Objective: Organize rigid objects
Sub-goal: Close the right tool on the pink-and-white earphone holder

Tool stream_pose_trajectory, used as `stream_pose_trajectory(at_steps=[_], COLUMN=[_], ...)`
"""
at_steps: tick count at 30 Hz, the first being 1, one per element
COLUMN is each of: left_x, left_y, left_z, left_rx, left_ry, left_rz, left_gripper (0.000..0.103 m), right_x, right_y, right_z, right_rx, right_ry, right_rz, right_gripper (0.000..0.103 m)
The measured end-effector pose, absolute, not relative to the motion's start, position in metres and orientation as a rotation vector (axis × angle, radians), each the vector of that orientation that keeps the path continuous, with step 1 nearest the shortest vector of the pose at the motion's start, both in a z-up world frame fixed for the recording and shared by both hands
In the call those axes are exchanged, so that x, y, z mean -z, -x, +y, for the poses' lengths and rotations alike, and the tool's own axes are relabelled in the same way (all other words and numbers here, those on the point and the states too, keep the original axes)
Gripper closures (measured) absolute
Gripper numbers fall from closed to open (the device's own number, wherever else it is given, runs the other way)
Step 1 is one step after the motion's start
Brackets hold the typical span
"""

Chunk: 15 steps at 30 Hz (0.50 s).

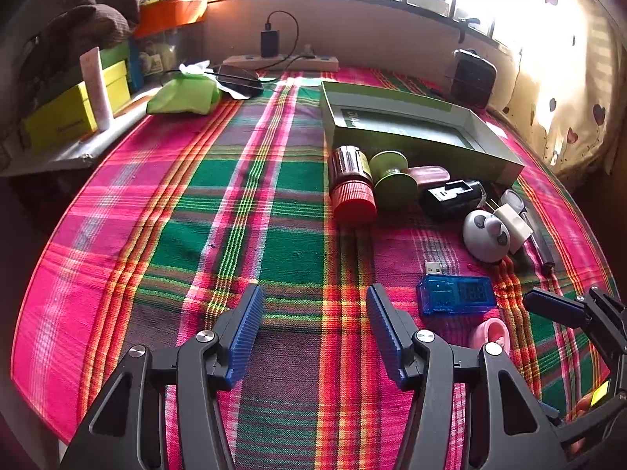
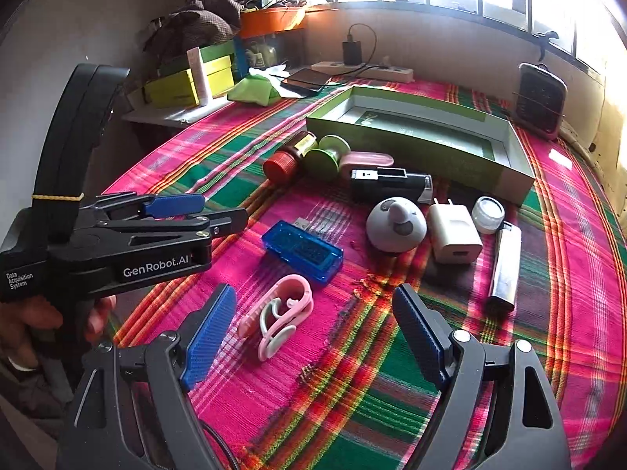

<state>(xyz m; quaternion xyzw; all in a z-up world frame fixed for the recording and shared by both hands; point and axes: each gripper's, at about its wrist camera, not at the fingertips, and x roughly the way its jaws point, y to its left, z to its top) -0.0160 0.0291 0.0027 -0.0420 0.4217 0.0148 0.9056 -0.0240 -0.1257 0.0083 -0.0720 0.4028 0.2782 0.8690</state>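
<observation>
Small rigid items lie on the plaid cloth in front of an open green box (image 1: 411,125) (image 2: 415,149): a red-capped jar (image 1: 351,186) (image 2: 286,158), a green spool (image 1: 394,176) (image 2: 327,154), a black device (image 1: 450,196) (image 2: 390,184), a grey round gadget (image 1: 486,235) (image 2: 395,225), a white charger (image 2: 454,233), a blue USB tester (image 1: 454,293) (image 2: 301,250), a pink clip (image 2: 280,313) and a silver lighter (image 2: 505,266). My left gripper (image 1: 313,333) is open over bare cloth. My right gripper (image 2: 313,337) is open, the pink clip just inside its left finger.
A power strip with a charger (image 1: 280,60), a phone and a green pouch (image 1: 184,94) lie at the back. Yellow boxes (image 1: 74,111) and a white tube stand on a ledge at left. A dark fan (image 2: 540,98) stands at the back right, by a curtain.
</observation>
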Motion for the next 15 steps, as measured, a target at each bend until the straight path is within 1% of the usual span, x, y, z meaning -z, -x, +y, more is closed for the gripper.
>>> stream_pose_trajectory(at_steps=[2,3,4,8,10,14,15], left_x=[-0.003,-0.003,-0.003,-0.003,-0.005,-0.010,-0.011], left_y=[0.017,0.018,0.017,0.017,0.020,0.025,0.026], left_z=[0.030,0.030,0.030,0.030,0.029,0.026,0.026], left_rx=[-0.032,-0.032,-0.032,-0.019,-0.005,0.020,0.025], left_ry=[0.091,0.092,0.091,0.095,0.103,0.106,0.108], left_rz=[0.870,0.870,0.871,0.872,0.871,0.862,0.863], left_gripper=[0.048,0.048,0.048,0.048,0.048,0.048,0.048], right_x=[-0.005,-0.004,-0.002,-0.001,-0.002,-0.003,-0.003], right_y=[0.024,0.024,0.024,0.024,0.024,0.023,0.023], right_z=[-0.124,-0.123,-0.122,-0.125,-0.130,-0.138,-0.140], right_rx=[-0.583,-0.577,-0.569,-0.544,-0.527,-0.505,-0.498], right_ry=[0.149,0.153,0.162,0.166,0.161,0.155,0.155], right_rz=[0.856,0.862,0.866,0.865,0.863,0.859,0.856], right_gripper=[0.022,0.025,0.030,0.040,0.051,0.062,0.068])
